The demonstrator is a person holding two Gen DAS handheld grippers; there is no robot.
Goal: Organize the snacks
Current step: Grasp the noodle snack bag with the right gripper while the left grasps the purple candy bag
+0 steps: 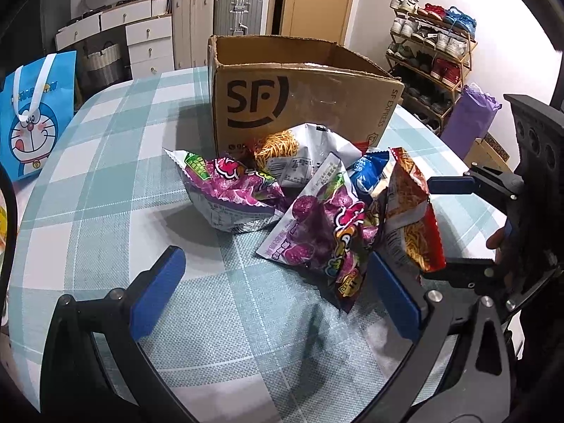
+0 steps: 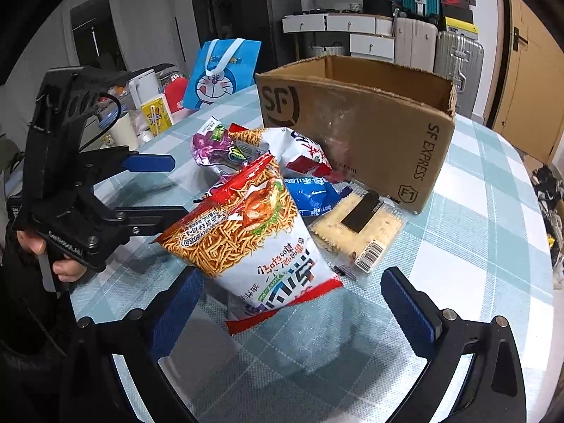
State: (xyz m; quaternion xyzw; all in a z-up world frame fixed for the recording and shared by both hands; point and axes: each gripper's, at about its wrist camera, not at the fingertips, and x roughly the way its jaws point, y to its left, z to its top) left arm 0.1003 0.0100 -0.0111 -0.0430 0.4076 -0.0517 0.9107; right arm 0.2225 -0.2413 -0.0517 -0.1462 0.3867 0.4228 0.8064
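Cataloguing, on round table [image 1: 105, 190] with pale blue-green checked cloth:

- Cardboard box [image 1: 296, 95], printed "SF EXPRESS", top open, stood upright behind the snack pile; nearest packets touched its front wall.
- Purple snack bag [image 1: 229, 190], crumpled, lay at left of pile.
- Second purple bag [image 1: 328, 232], lay nearer the left gripper, overlapped its neighbours.
- Noodle-snack bag [image 2: 253, 232], red and white, stood tilted at front of pile, just beside the second purple bag.
- Second noodle-snack bag [image 1: 299, 155], leaned against box.
- Blue packet [image 2: 310, 194], partly buried mid-pile.
- Clear cracker packet [image 2: 356, 232], flat beside box corner.
- Left gripper [image 1: 275, 296]: jaws spread wide, held nothing, hovered near second purple bag.
- Right gripper [image 2: 292, 313]: jaws spread wide, held nothing, noodle-snack bag stood between its fingers, contact uncertain.
- Hand [image 2: 67, 268] seen on left gripper's trigger.
- Blue cartoon gift bag [image 1: 35, 112], upright at table's far edge, well apart from pile.
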